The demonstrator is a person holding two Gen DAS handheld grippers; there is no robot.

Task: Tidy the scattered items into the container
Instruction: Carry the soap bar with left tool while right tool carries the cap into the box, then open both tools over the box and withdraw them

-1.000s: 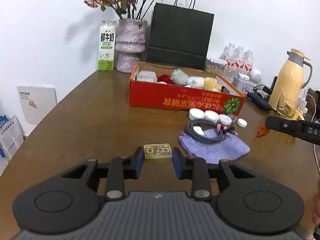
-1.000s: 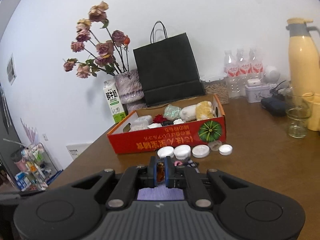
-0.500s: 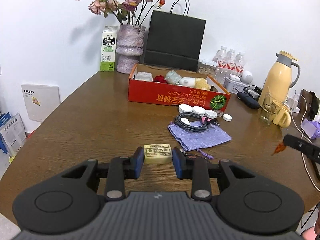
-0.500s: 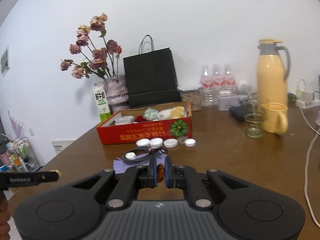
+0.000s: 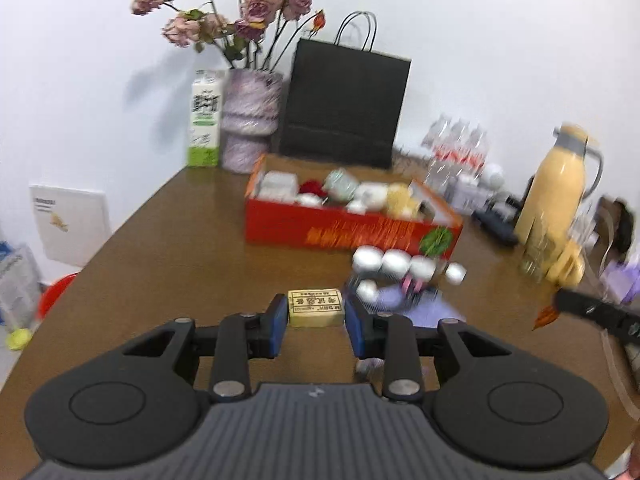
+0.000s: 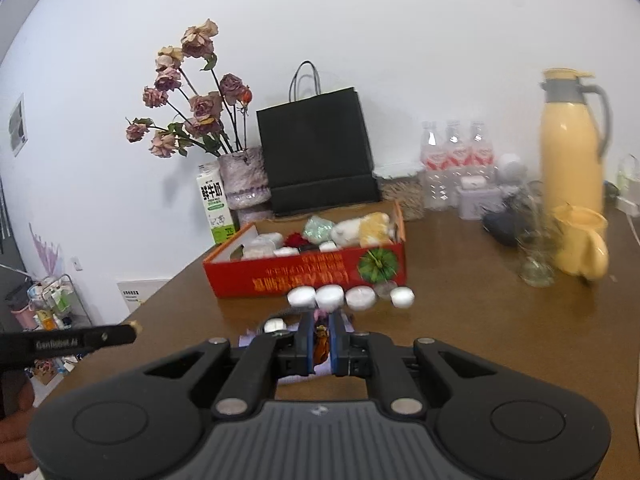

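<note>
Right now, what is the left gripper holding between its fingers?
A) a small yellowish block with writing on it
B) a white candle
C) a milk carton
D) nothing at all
A: the left gripper has a small yellowish block with printed characters clamped between its blue fingers.

1. Left gripper (image 5: 316,320) holding a small yellow block (image 5: 316,307) between blue pads (image 5: 279,323).
2. Red box (image 5: 348,232) on the brown table (image 5: 180,256), full of small things.
3. White lids (image 5: 394,263) in a row just in front of the box.
4. Purple cloth (image 5: 420,310) near the lids, blurry.
5. Right gripper (image 5: 554,314) at the right edge, pinching something orange.
</note>
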